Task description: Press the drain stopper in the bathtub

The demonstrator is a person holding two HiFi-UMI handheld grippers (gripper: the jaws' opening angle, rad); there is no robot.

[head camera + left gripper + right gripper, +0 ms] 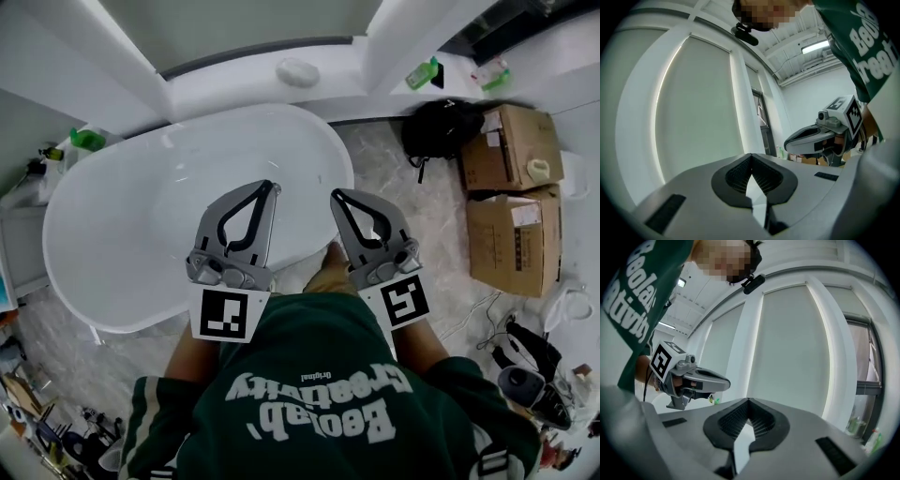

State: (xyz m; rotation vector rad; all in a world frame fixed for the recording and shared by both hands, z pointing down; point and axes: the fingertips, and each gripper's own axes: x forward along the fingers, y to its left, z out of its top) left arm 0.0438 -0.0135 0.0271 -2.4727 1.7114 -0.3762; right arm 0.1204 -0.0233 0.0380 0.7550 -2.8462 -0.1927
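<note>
— Two grippers are held side by side above the near rim of the bathtub [75, 281], and both are pointed away from the person's green sweatshirt [319, 403]. How is the left gripper [269, 186] set?

— Its jaws are pressed together at the tips, and nothing is caught between them. Only a narrow slit is seen behind the tips, between the ribbed pads [738, 177], and pale window panels [693, 103] are seen past them.

— And the right gripper [336, 194]?

— The same is seen there: tip is met by tip, and no object is pinched. It is held just beside the left one, over the tub's right end, and the two are not touching.

— Where is the drain stopper found?

— It cannot be picked out. The white basin is shown whole in the head view, but no stopper can be told apart from the glints on its floor.

— What is set around the tub?

— A black bag [441, 127] is laid on the marbled floor [412, 216] off the tub's right end, and two cardboard boxes [511, 145] are set just beside it. A green bottle [424, 73] is stood on the white ledge [234, 89] behind the tub's far rim, and a pale oval object [297, 72] is placed on the same ledge.
</note>
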